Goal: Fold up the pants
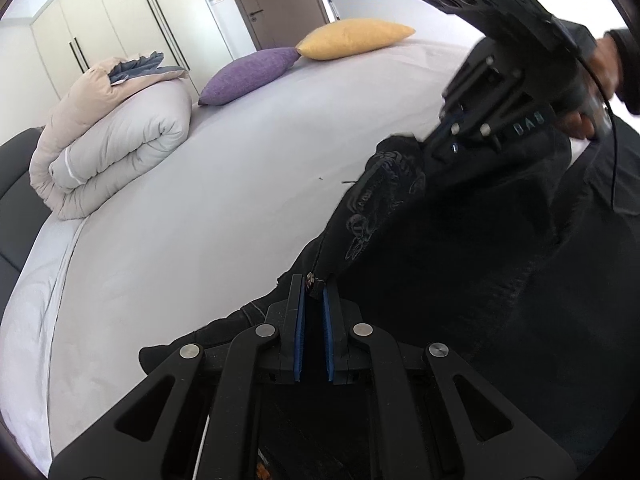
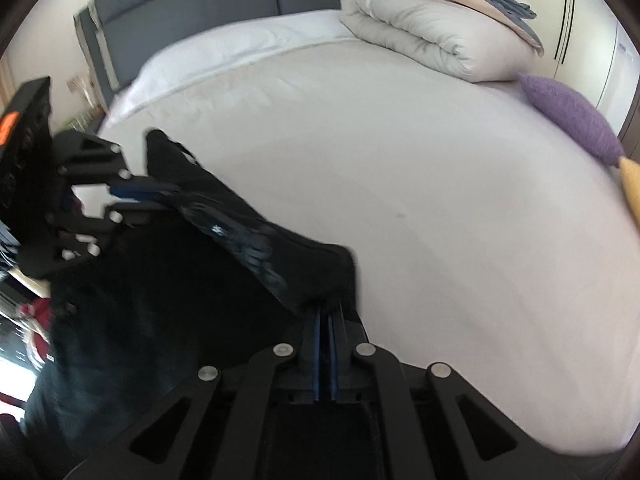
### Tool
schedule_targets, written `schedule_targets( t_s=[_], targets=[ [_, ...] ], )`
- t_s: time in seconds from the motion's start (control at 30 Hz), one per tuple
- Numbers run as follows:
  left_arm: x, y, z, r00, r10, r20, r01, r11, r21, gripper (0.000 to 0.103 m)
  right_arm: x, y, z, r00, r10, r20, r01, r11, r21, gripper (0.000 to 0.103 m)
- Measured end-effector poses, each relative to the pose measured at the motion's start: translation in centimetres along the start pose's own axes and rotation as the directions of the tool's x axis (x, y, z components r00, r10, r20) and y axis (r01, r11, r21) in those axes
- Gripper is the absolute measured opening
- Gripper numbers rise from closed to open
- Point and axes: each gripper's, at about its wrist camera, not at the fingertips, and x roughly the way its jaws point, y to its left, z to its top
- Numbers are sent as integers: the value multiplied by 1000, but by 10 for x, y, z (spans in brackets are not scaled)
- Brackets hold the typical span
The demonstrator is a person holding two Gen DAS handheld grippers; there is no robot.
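Far left in the left wrist view, a rolled cream and beige quilted duvet (image 1: 116, 136), then a purple textured cushion (image 1: 250, 76) and a yellow cushion (image 1: 354, 38) along the far side of a bed with a pale grey sheet (image 1: 200, 208). Right of these, black fabric pants with dark tonal embroidery (image 1: 440, 264), bunched and partly lifted off the sheet near the bed's edge. Left hand-held gripper (image 1: 314, 288) clenched on a narrow seam edge of the pants beside a small metal fitting, blue pads nearly together. Further right, right hand-held gripper (image 1: 448, 140) angled down into the cloth, carried by a hand in a dark sleeve (image 1: 600, 80). In the right wrist view, right hand-held gripper (image 2: 326, 312) pinched tight on a thick gathered fold of the pants (image 2: 180, 280); no earlier picture to compare. Likely handling: soft, limp, moderately heavy cloth, prone to sagging and slipping between two holds, no fragility. Best holds probably at the waistband corners or hem edges, gripped through all layers, with the span kept taut before laying flat.
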Motion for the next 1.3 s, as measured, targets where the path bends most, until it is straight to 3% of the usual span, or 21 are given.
schedule_targets(
  t_s=[0.17, 0.23, 0.3, 0.33, 0.4, 0.47, 0.6, 0.8, 0.93, 1.07, 1.2, 1.3],
  targets=[
    [-29, -18, -16, 1000, -8, -3, 8, 1000, 1, 7, -10, 53, -22, 1000, 21, -7, -21, 996, -82, 4],
    [-46, -28, -26, 1000, -12, 4, 12, 1000, 6, 7, -17, 76, -36, 999, -41, -16, 37, 984, -174, 4],
    [-63, -45, -40, 1000, 4, -2, -4, 999, 35, 7, -26, 107, -57, 992, -129, -11, 119, 944, -307, 4],
    [-72, -55, -47, 1000, 9, -9, -9, 998, 55, 7, -30, 123, -69, 982, -190, -5, 174, 907, -383, 4],
    [-84, -73, -62, 1000, 19, -22, -17, 995, 96, 7, -33, 159, -102, 940, -340, 25, 292, 766, -573, 4],
    [-101, -98, -81, 999, 21, -27, -17, 987, 159, 7, -35, 192, -139, 900, -431, 64, 346, 616, -708, 4],
    [-124, -144, -112, 998, 36, -50, -22, 964, 265, 7, -43, 233, -189, 875, -475, 91, 360, 515, -778, 4],
    [-143, -175, -153, 995, 20, -102, 9, 961, 275, 7, -44, 277, -233, 866, -489, 101, 343, 436, -832, 4],
    [-158, -192, -173, 994, 23, -109, 11, 954, 300, 7, -39, 297, -255, 858, -501, 113, 327, 362, -873, 4],
    [-170, -202, -188, 993, 42, -107, -4, 943, 332, 7, -45, 314, -264, 850, -510, 130, 341, 346, -874, 4],
    [-170, -187, -191, 993, 38, -109, 0, 944, 331, 7, -47, 329, -260, 844, -517, 142, 354, 338, -872, 4],
    [-172, -187, -202, 992, 44, -119, -1, 942, 335, 7, -44, 339, -262, 851, -508, 136, 344, 344, -874, 4]
  ],
)
